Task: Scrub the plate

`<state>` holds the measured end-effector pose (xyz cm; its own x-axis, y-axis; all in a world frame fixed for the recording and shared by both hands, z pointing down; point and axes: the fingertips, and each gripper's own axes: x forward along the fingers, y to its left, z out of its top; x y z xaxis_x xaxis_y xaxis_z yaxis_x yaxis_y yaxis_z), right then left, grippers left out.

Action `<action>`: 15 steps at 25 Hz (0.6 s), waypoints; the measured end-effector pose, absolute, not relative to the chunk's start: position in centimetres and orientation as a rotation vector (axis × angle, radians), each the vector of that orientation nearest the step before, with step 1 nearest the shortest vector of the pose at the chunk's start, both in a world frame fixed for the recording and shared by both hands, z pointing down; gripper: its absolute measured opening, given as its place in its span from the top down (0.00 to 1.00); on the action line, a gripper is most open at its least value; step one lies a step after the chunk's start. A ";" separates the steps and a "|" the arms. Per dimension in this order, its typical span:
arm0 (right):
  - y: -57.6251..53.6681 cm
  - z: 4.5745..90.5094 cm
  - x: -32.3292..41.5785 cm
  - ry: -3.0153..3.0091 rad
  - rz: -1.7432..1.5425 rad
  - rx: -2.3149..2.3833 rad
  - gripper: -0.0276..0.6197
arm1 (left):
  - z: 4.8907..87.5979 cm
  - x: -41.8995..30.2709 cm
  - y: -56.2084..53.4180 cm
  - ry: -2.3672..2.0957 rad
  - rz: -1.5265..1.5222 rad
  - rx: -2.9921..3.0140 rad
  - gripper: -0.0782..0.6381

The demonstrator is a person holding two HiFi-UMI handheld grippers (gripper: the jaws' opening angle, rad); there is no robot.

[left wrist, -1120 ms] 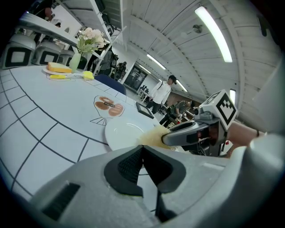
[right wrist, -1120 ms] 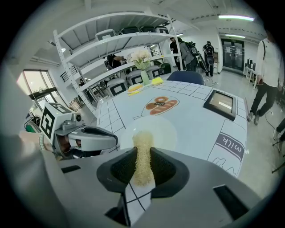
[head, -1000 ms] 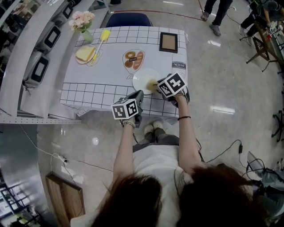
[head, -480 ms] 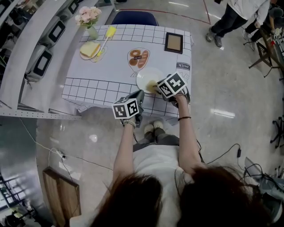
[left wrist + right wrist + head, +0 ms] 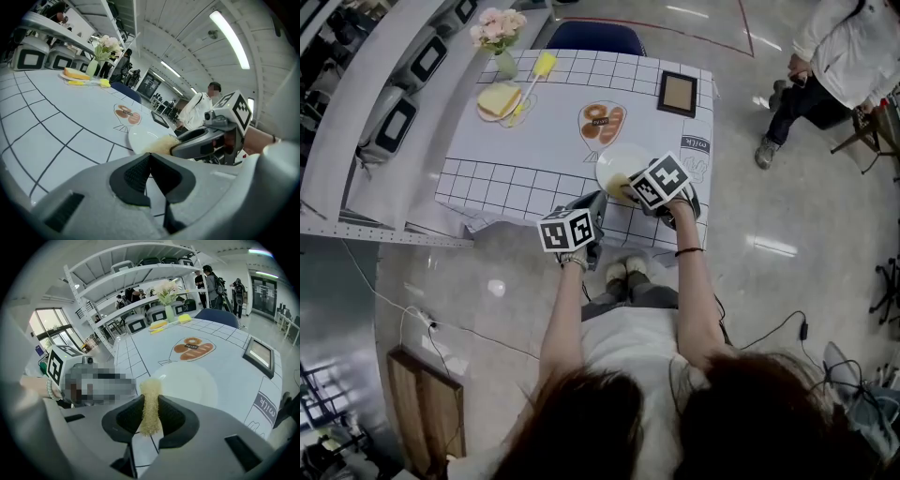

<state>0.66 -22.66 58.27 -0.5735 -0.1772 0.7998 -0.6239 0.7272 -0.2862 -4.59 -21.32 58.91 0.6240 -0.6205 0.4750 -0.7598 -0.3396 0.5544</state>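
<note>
Left of the round white plate [image 5: 622, 159], by the near edge of the white grid-lined table [image 5: 516, 150], the left gripper [image 5: 150, 159] holds its fingers [image 5: 132, 177] pressed together on nothing. The right gripper [image 5: 151, 417] has its fingers [image 5: 125, 417] clamped on a yellow mesh scrubber [image 5: 150, 392]. The scrubber's tip seems to touch the plate's near rim, and the plate lies just beyond those fingers.

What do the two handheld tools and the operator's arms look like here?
The left tool and right tool have grey moulded bodies with black ribbed pads. Each carries a white cube of black square markers. Short white sleeves; black band on the right wrist, bracelet on the left.
</note>
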 end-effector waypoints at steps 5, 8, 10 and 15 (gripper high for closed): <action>-23.0 58.2 -0.4 -2.138 0.698 0.573 0.83 | 59.0 -5.2 -21.6 -1.095 0.224 2.064 0.88; -23.2 58.1 -0.9 -2.142 0.687 0.563 0.83 | 59.0 -5.6 -21.7 -1.104 0.218 2.059 0.88; -23.4 58.1 -1.3 -2.146 0.681 0.560 0.83 | 59.0 -5.9 -21.7 -1.109 0.216 2.056 0.88; -24.0 58.1 -2.0 -2.160 0.666 0.552 0.83 | 59.0 -6.4 -22.1 -1.120 0.210 2.051 0.88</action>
